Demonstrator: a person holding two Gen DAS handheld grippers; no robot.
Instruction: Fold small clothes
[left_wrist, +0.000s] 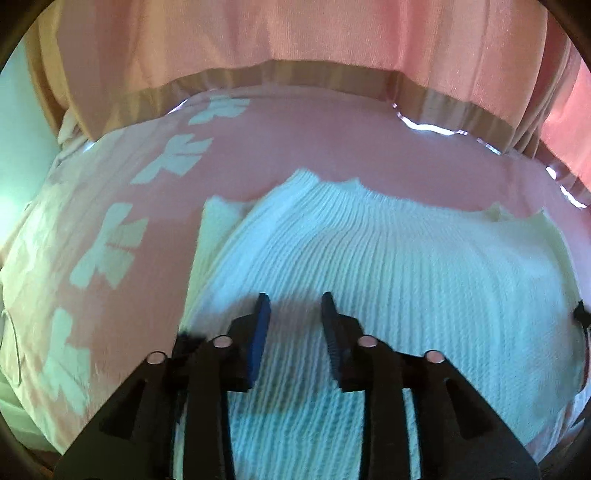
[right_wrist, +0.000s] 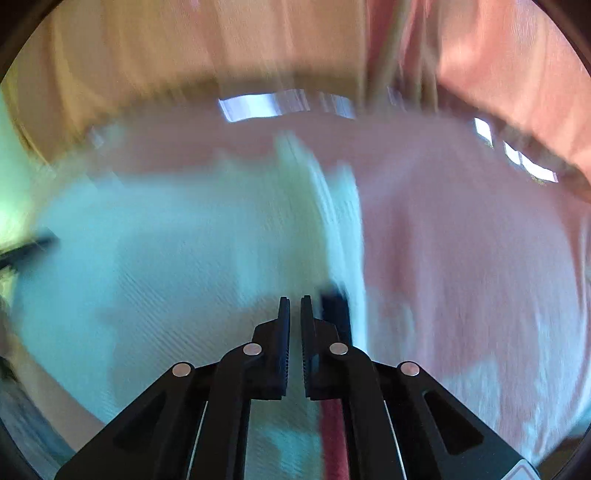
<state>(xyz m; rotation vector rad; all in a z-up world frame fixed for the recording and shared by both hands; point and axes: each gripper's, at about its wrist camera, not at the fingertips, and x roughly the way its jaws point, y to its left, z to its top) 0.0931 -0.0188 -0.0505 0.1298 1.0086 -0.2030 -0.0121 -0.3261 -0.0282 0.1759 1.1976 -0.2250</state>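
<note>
A white ribbed knit garment (left_wrist: 369, 258) lies flat on a pink cloth (left_wrist: 295, 147). My left gripper (left_wrist: 295, 301) hovers over the garment's near part with its jaws apart and nothing between them. In the right wrist view, which is blurred by motion, the same garment (right_wrist: 184, 240) fills the left half, with its right edge (right_wrist: 347, 229) running up the middle. My right gripper (right_wrist: 294, 301) is over the garment close to that edge, its jaws nearly together with only a thin gap and no cloth seen between them.
The pink cloth has a row of white cross-like prints (left_wrist: 110, 251) on the left. A pink curtain-like fabric (left_wrist: 295, 37) hangs behind the surface's far edge. Bright reflections (left_wrist: 428, 127) mark that far edge. Bare pink cloth (right_wrist: 480, 258) lies right of the garment.
</note>
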